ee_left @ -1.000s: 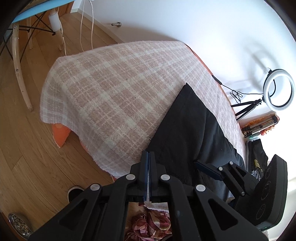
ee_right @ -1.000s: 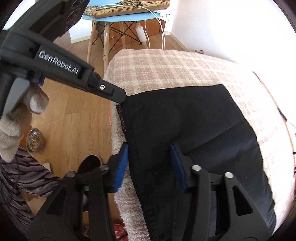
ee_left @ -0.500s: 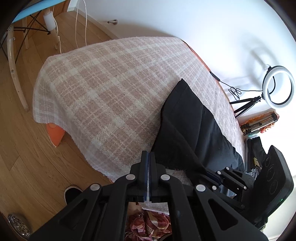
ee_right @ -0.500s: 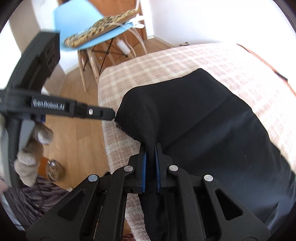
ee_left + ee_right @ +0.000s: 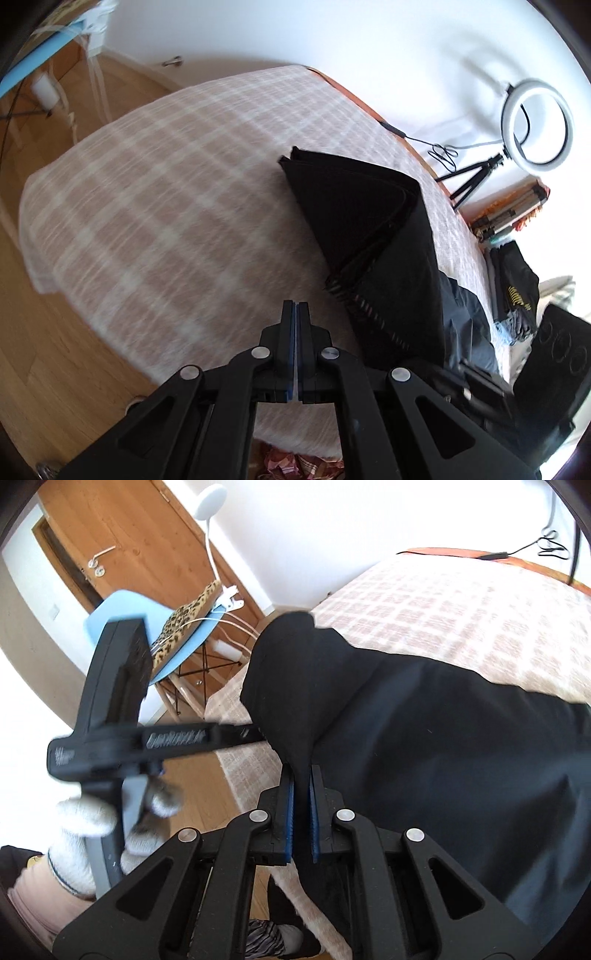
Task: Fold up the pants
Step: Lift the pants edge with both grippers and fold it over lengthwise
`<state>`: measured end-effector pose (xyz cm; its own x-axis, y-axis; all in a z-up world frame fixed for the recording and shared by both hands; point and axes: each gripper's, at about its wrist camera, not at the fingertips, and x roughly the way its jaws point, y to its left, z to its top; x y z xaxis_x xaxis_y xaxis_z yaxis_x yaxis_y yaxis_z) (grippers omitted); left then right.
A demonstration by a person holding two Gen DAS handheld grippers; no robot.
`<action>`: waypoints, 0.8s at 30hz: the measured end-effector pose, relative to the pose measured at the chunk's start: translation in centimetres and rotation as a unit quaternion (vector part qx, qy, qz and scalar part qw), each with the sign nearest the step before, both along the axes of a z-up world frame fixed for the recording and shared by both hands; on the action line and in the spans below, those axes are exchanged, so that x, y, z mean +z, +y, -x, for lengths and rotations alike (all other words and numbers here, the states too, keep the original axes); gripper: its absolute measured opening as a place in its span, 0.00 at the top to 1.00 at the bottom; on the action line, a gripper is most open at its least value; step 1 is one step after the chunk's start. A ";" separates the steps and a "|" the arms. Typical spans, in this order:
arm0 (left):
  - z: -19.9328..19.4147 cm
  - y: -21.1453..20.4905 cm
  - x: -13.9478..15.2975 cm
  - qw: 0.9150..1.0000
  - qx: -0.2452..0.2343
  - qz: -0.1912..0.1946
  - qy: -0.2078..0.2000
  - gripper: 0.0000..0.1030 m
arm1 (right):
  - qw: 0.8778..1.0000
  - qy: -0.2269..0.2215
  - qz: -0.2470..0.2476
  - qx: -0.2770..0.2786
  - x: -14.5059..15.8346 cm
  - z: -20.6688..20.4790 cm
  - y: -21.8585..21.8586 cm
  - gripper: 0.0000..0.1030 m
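**A:** While lifting the pinched edge, how best to carry the fold?

**B:** Clamped between the blue pads of the right gripper [image 5: 301, 797]: a bunched edge of the black pants [image 5: 424, 738], with the rest spread out ahead of the fingers and to their right. Keep that clamp tight. Carry the edge over in one smooth arc, then lay it flush on the layer beyond, corners matched.

**A:** And the left gripper [image 5: 296, 321]?

**B:** Clenched on nothing, fingers pressed together. Seen from there, pants ahead and to the right, partly doubled into a wedge on the checked blanket [image 5: 166, 221]. Probably best used to pin the lower layer just beside the crease, so as not to drag it along.

**A:** Any containers?

**B:** None made out clearly in either view, hence no contents to report.
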<state>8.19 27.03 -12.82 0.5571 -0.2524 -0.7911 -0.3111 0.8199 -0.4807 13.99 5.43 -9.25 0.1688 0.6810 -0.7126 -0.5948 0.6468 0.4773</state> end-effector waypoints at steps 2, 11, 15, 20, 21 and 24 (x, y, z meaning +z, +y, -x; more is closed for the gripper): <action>-1.3 -0.6 0.2 1.000 -0.010 0.002 -0.007 1.00 | 1.000 0.003 -0.001 -0.003 -0.2 0.3 -0.8 0.92; -4.9 -5.5 -1.1 0.997 -0.081 0.014 -0.004 1.00 | 0.999 0.034 -0.026 -0.010 0.3 -1.8 -6.2 0.36; -5.1 -5.9 -1.7 0.996 -0.086 0.020 0.002 1.00 | 0.994 0.096 -0.059 -0.017 -0.5 -5.7 -7.5 0.30; -5.2 -6.4 -1.5 0.996 -0.093 -0.002 0.000 1.00 | 0.990 0.141 -0.029 -0.001 -2.0 -10.0 -6.0 0.30; -5.3 -6.4 -1.5 0.996 -0.094 -0.003 0.000 1.00 | 0.989 0.149 -0.020 0.001 -2.5 -10.8 -5.5 0.30; -5.4 -6.7 -1.3 0.995 -0.098 -0.011 0.000 1.00 | 0.987 0.162 0.003 0.000 -3.7 -11.9 -4.7 0.59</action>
